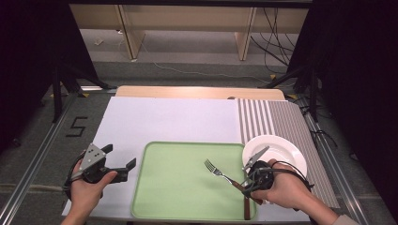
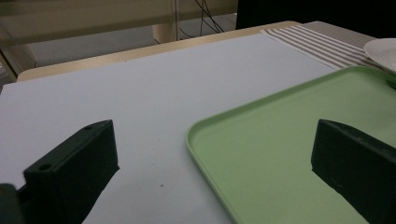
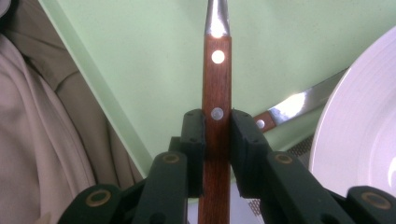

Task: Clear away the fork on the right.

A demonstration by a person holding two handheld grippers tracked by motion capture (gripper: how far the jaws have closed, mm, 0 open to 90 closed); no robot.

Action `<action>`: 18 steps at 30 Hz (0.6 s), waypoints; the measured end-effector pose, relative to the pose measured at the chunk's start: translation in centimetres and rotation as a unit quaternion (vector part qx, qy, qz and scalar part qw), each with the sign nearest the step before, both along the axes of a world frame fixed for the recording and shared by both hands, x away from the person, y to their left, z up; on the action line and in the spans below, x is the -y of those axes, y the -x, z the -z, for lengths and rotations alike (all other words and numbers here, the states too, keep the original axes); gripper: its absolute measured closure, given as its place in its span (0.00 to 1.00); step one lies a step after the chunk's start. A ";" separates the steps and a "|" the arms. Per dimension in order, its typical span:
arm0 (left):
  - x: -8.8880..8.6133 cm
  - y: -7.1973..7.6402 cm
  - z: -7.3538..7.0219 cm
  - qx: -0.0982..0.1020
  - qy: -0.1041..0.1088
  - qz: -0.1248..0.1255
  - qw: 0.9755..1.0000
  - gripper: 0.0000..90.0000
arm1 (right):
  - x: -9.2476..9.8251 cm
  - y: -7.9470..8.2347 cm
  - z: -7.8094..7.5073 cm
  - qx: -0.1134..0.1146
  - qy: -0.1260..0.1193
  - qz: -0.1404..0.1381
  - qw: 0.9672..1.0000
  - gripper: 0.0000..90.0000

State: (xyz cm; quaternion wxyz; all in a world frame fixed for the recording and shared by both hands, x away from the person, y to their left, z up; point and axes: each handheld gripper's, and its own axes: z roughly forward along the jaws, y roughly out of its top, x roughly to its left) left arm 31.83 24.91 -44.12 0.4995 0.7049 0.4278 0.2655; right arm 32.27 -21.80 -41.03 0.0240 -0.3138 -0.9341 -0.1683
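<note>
The right hand (image 1: 286, 187) covers most of the right gripper (image 1: 247, 183) from above, so the grip itself is hard to read there. The right gripper view settles it: the two black jaws are pressed onto the brown wooden handle of the fork (image 3: 217, 107), one on each side, with the rivets of the handle showing between and above them. Its prongs are cut off at the top of that view; from above they show plainly, out over the green tray (image 1: 173, 187) and pointing toward the far left. Whether the prongs rest on the tray or hang just over it I cannot tell.

A second piece of cutlery with a wooden handle, seemingly a knife (image 3: 292, 106), peeks out behind the right jaw in the right gripper view, lying on the tray beside the white plate (image 3: 359, 121). From above, a brown handle lies near the tray's right front corner, partly under the hand. The plate looks bare in the part I can see, and it sits on a striped mat (image 1: 286, 122) just right of the tray, its near edge hidden by the hand.

The left gripper (image 1: 117, 161) is held over the white sheet (image 1: 164, 117) left of the tray, jaws wide apart with nothing between them. Its own view looks across the tray's left rim, with the plate's edge cut off at the far right.
</note>
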 end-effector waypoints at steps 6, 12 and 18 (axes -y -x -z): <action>0.0 0.0 0.0 0.000 0.001 0.000 1.000 0.00 | -0.5 -0.3 0.1 -0.002 -0.002 0.018 1.000 0.86; 0.0 0.0 0.0 -0.001 0.000 -0.001 1.000 0.00 | -1.0 -0.5 0.3 -0.009 -0.004 0.031 0.999 0.86; 0.0 0.0 0.0 -0.001 -0.001 0.000 1.000 0.00 | -1.6 -0.8 0.7 -0.014 -0.006 0.040 0.999 0.86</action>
